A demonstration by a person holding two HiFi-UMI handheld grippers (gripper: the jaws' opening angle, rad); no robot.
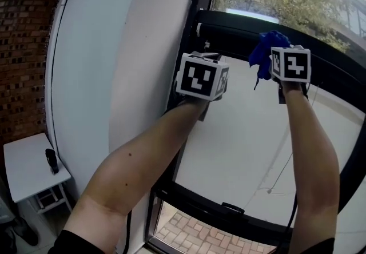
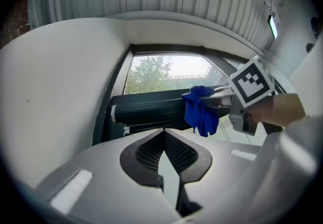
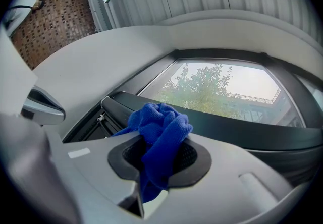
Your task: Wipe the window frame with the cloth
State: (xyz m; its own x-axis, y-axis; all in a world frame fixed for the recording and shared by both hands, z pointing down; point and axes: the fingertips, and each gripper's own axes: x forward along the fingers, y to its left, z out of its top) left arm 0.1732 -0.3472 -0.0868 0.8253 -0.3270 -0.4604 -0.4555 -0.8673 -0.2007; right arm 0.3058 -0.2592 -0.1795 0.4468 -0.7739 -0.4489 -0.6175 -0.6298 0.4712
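Right gripper [image 3: 157,161]: jaws pinched on a bunched blue cloth [image 3: 159,127], raised high at arm's reach. A wad of fabric bulges out ahead of the tips, probably so that the fabric rather than hard plastic meets the surface.
Cloth position: up against the dark horizontal bar of the window frame [image 1: 240,25], near its left end. A loose tail hangs below the jaws. No view settles whether it actually touches the bar.
Left gripper [image 2: 164,153]: tips pressed together with nothing between them. It is held up beside the right one, close to the frame's upright by the white wall [image 1: 143,47]. It looks like a spare hand kept level for balance rather than a working one.
Glass [image 1: 246,133]: the lower pane sits under both arms and is untouched by either tool.
Step in hand: wiping the upper bar, judged from how the wad is aimed.
Next move calls for: steady pressure and a sideways sweep along the bar, keeping the grip firm.
Risk: the dangling tail could snag or drag across the pane.
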